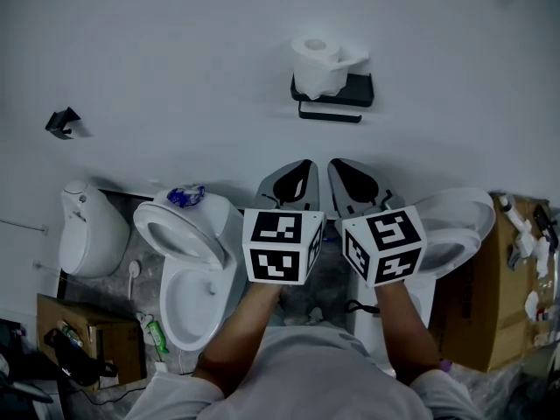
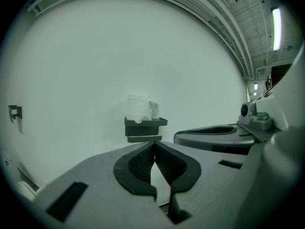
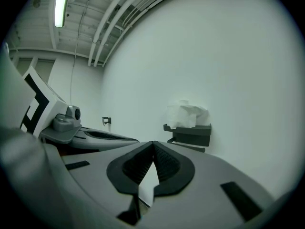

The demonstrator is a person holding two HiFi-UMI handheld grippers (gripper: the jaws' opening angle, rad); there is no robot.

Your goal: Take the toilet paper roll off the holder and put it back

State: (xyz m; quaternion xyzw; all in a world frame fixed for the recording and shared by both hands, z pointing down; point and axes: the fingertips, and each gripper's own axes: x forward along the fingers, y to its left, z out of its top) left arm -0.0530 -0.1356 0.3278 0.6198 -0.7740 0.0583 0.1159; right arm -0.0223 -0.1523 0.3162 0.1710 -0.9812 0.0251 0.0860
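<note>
Toilet paper roll on holder, toilet below; left gripper and right gripper jaws together, empty.

We see a white toilet paper roll standing on end at the left end of a black box-shaped wall holder. Its loose tail lies towards the right, and a thin black bar runs under the holder.

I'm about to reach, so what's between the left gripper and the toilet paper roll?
Head view: only bare white wall shows between the left gripper and the holder carrying the toilet paper roll.
</note>
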